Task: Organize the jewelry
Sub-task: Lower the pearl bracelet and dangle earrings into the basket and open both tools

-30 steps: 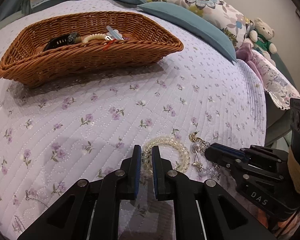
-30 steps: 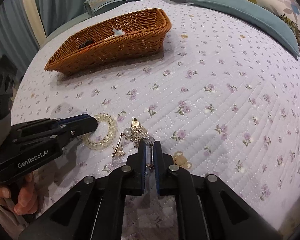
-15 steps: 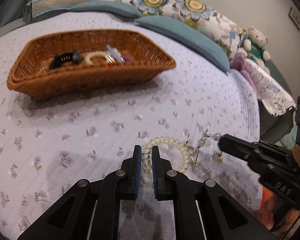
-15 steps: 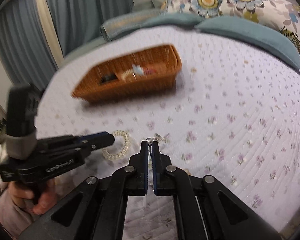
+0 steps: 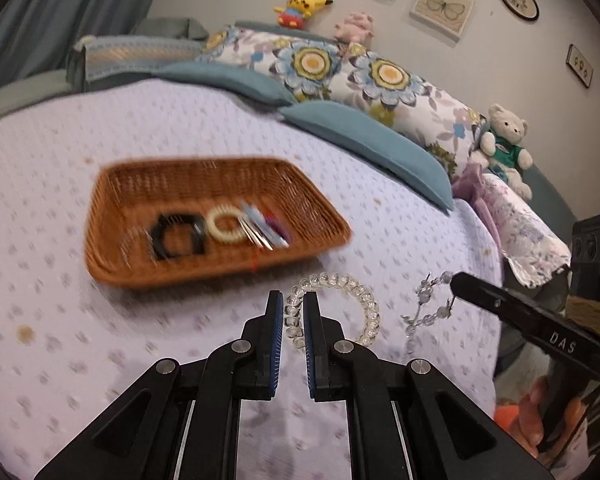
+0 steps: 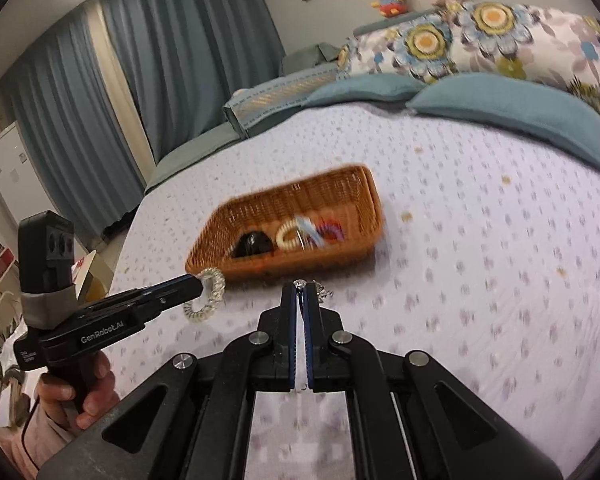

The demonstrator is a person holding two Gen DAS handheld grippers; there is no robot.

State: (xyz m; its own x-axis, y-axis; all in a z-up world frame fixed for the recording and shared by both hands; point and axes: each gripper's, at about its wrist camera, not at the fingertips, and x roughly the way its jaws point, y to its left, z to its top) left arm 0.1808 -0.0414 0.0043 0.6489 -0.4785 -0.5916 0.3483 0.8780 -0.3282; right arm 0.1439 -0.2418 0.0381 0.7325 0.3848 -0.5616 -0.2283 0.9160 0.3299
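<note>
Our left gripper (image 5: pixel 291 316) is clamped on a clear coil bracelet (image 5: pixel 332 308), held above the quilt (image 5: pixel 40 184). Our right gripper (image 6: pixel 299 292) pinches a beaded chain (image 5: pixel 428 312) at its tips. The wicker basket (image 5: pixel 112 272) lies at eleven o'clock from the bracelet.

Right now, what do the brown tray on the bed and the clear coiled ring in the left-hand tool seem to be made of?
The brown rectangular basket looks like woven wicker or rattan, matte: its walls show a fine weave. The clear coiled ring, pinched in the left gripper, looks like glossy see-through plastic, though glass beads are possible: the quilt shows through it.
</note>
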